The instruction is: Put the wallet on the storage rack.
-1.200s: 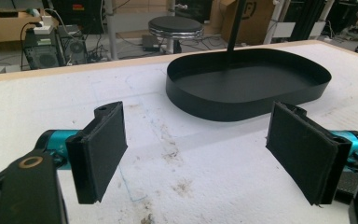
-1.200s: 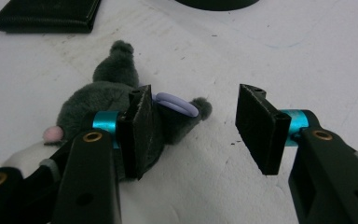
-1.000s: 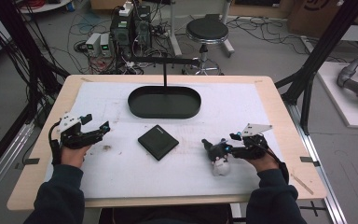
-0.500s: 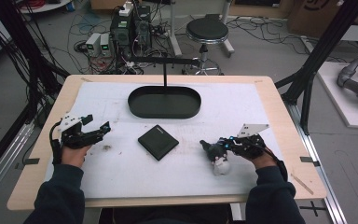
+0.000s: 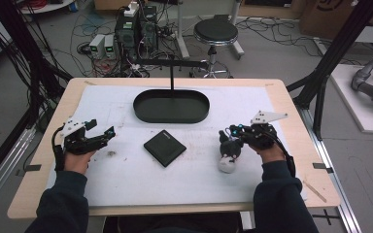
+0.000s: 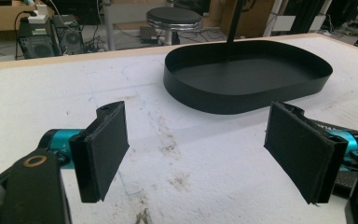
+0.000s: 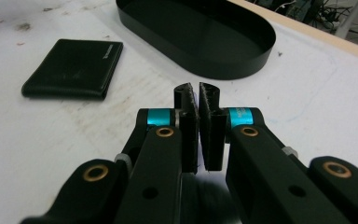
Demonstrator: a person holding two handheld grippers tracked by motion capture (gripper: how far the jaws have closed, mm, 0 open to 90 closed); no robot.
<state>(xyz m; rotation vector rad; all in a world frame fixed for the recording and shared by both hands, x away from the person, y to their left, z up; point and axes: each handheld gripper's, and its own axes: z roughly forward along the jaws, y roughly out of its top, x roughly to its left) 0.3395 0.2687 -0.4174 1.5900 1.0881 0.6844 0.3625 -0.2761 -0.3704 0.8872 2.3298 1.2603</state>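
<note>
Overhead, my right gripper [image 5: 225, 141] pinches a black-and-white plush toy [image 5: 228, 158], lower right; its own camera shows pads nearly together. Left gripper [image 5: 101, 132] spread wide. Wallet [image 5: 164, 147] centre, tray [image 5: 171, 106] above.

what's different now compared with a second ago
The right tool has just closed its jaws on the small black-and-white soft toy and lifted a little with it. The left tool stayed open and in place; the black leather wallet and black oval tray did not move.
</note>
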